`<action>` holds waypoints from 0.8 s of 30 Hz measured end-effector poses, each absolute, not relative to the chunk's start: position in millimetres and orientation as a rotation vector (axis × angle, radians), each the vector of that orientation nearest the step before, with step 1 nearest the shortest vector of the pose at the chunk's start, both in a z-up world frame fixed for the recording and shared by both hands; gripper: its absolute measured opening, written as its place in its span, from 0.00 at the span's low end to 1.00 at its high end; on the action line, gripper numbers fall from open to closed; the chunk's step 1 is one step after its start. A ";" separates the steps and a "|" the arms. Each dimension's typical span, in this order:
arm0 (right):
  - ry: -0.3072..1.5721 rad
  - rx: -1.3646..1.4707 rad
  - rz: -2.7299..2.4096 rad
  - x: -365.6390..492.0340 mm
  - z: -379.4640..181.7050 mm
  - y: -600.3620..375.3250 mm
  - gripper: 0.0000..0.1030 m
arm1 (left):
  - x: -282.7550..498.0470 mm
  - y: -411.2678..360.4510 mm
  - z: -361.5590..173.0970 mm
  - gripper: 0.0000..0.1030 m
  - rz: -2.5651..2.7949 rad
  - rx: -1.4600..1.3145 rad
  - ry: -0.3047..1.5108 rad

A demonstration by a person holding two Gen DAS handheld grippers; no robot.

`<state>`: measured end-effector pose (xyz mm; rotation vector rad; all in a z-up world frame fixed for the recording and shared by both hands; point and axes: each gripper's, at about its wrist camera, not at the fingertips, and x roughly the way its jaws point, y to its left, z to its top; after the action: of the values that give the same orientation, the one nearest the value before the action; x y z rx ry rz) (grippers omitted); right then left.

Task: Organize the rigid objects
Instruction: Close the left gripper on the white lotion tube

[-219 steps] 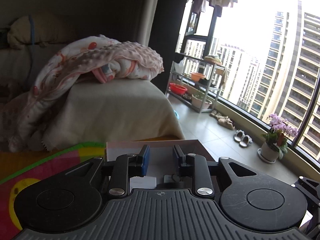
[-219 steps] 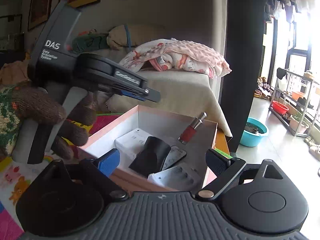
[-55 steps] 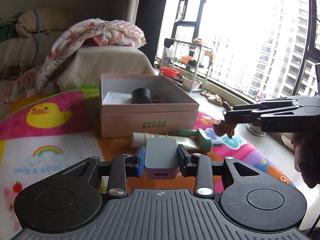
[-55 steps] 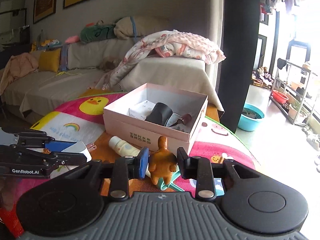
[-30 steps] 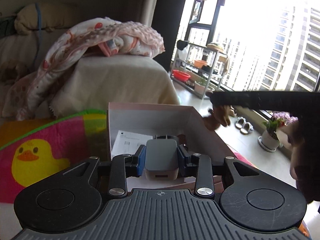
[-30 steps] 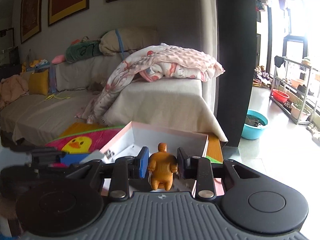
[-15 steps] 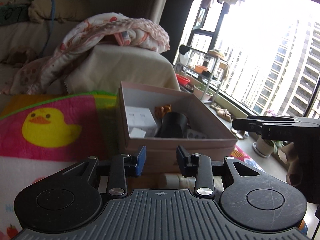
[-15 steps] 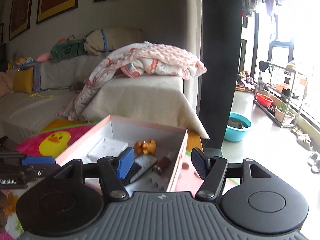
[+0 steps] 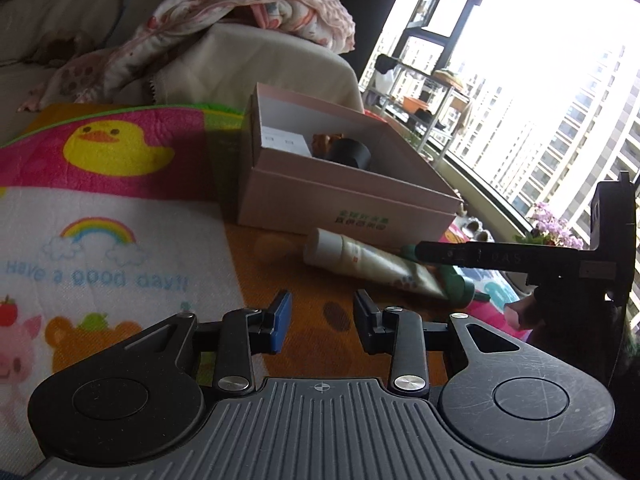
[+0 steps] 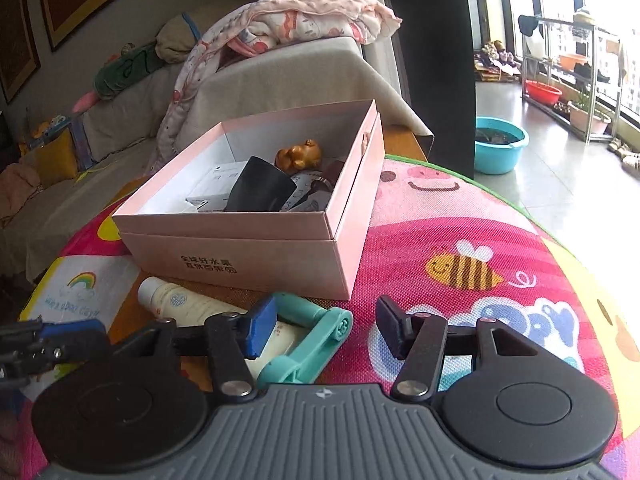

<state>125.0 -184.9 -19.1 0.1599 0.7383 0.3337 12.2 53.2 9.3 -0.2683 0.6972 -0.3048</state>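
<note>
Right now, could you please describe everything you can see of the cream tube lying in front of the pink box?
The cream tube is a pale, soft-looking plastic squeeze tube with a white cap and small printed marks. It lies flat on the mat, cap toward the left gripper, just in front of the pink box. A green plastic tool lies against it. Neither gripper holds it.

Both cameras sit low over the surface, each looking forward along its own fingers. The left wrist view faces the pink box [image 9: 344,204] from its near left, windows beyond. The right wrist view faces the same box [image 10: 256,248] from the near right, sofa behind. Both share the box and the cream tube [image 9: 372,262] [image 10: 188,306] lying before it.
</note>
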 end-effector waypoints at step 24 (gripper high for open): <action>0.708 -0.010 0.471 25.8 -16.8 -159.2 0.70 | 51.8 10.7 2.5 0.38 -0.161 -0.091 0.695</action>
<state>25.8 -159.2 -16.8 -0.0103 0.7084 0.4715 51.8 10.7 2.5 -0.0906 0.6946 -0.1611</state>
